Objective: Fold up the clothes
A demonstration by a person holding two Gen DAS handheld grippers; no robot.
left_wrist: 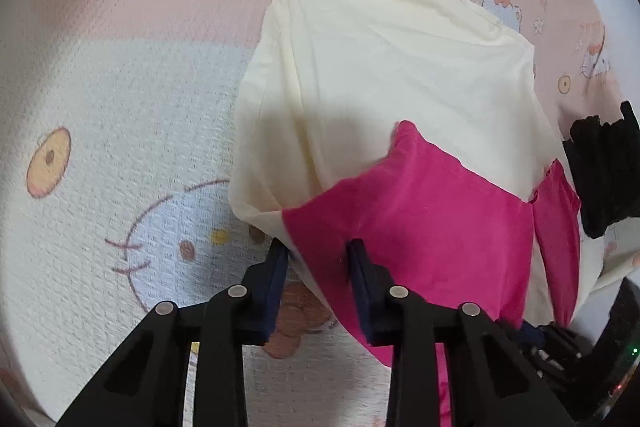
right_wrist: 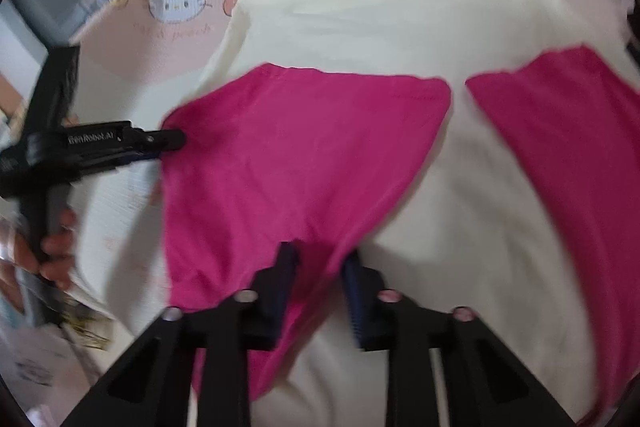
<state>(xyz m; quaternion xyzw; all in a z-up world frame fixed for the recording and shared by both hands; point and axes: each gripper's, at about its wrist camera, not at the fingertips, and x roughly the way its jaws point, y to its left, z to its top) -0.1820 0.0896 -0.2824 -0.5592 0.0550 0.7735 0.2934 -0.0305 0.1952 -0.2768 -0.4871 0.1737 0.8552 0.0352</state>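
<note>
Left wrist view: the left gripper (left_wrist: 318, 247) has its jaws narrowed onto the edge of the shirt (left_wrist: 384, 67), right where the cream body meets the pink sleeve (left_wrist: 420, 211). Cloth sits between the pads, so I'd call that a pinch on the hem/sleeve corner. The shirt is spread over a cartoon-cat blanket (left_wrist: 120, 107), running from the gripper up toward 12 o'clock, with the far hem near a peach-coloured dot.

Right wrist view is blurrier. The right gripper (right_wrist: 320, 259) is nearly pressed together on a bunched fold of the same pink sleeve, and the fabric puckers into a ridge going into the jaws. The other gripper pokes in from 9 o'clock and bites that sleeve's far corner, with a hand (right_wrist: 52, 247) on its handle at about 8 o'clock. A second pink sleeve (right_wrist: 568, 147) lies at 3 o'clock, untouched.

My guess at the why: two grips on one sleeve lets them keep it taut and swing it flat over the body, rather than dragging a floppy end.

Material-wise the shirt looks like thin soft jersey, matte, creasing in long shallow folds. The blanket is nubbly, waffle-textured, so it probably grabs cloth a bit.
</note>
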